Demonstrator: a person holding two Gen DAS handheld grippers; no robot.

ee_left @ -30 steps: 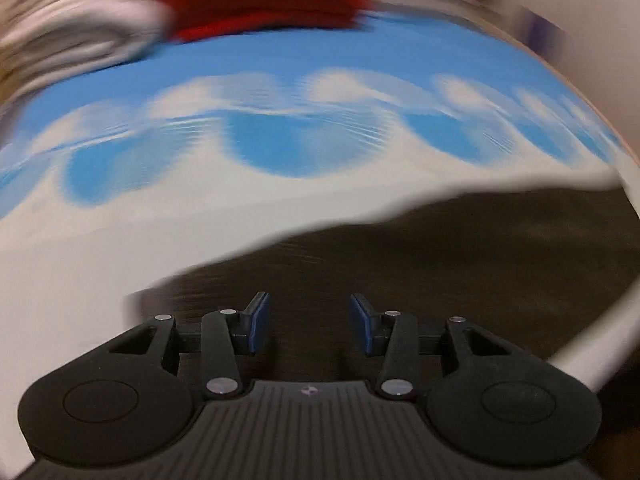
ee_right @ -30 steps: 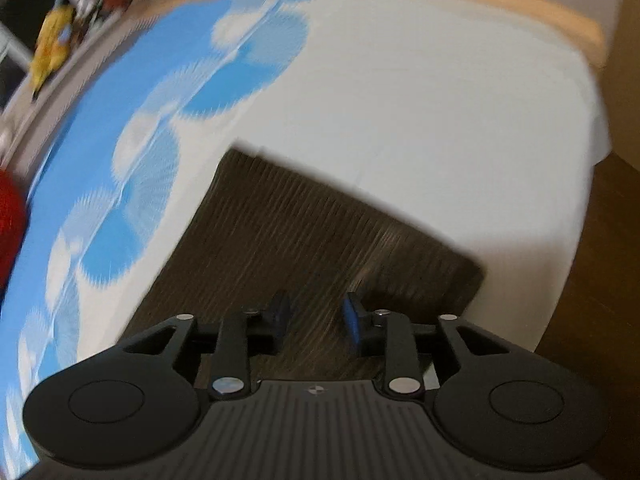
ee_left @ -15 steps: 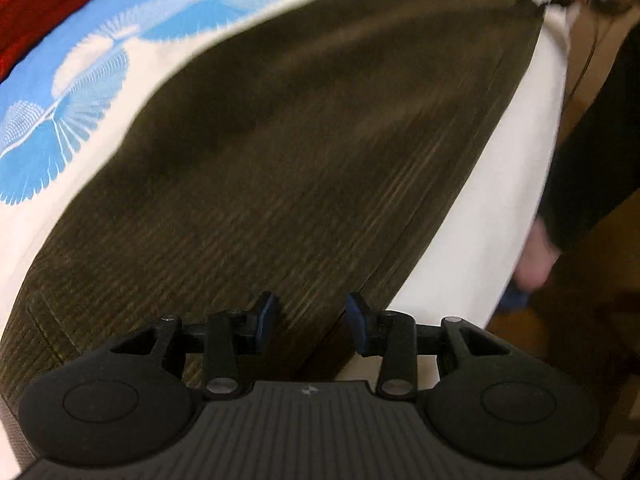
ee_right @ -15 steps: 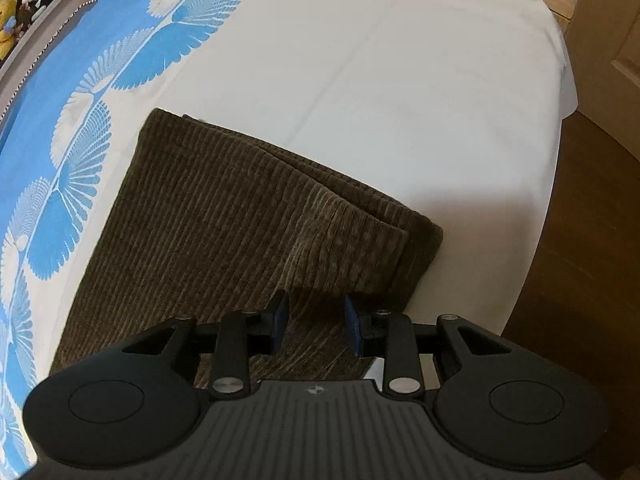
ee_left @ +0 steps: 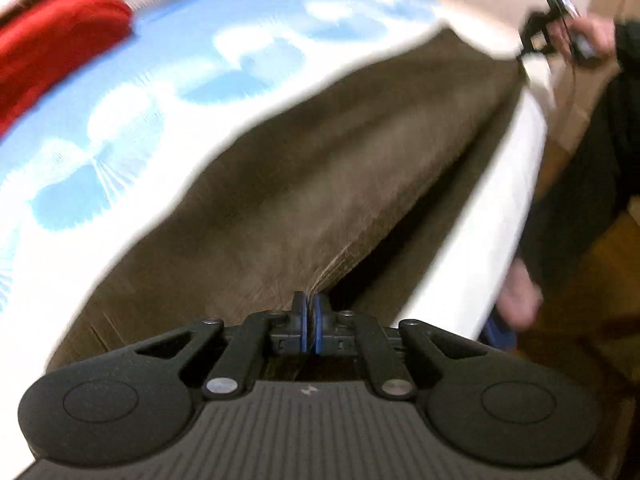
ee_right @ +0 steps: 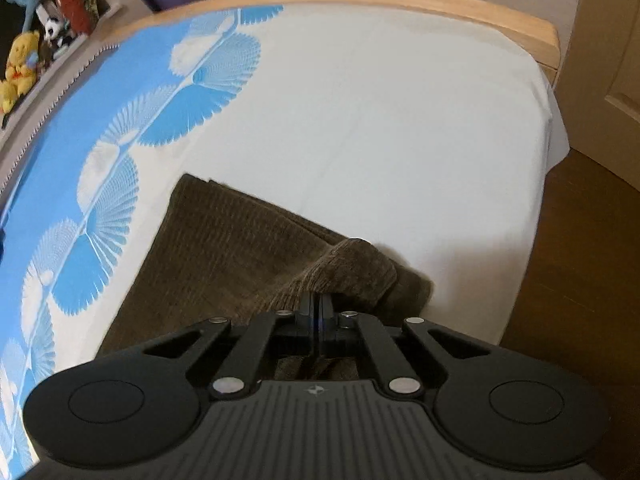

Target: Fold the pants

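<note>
step: both ends gripped, fold about to start
left gripper (ee_left: 310, 312): jaws clamped on pants (ee_left: 320, 168) edge
right gripper (ee_right: 319, 312): jaws clamped on the hem
next: lift together, carry toward 12 o'clock across the bed (ee_right: 400, 120)

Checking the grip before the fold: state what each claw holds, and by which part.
Both hold the brown pants: left claw pinches the near side edge, right claw a bunched hem corner.

Red cloth (ee_left: 56, 44) on blue-patterned sheet (ee_right: 360, 120); stuffed toys (ee_right: 18, 68) beyond
</note>
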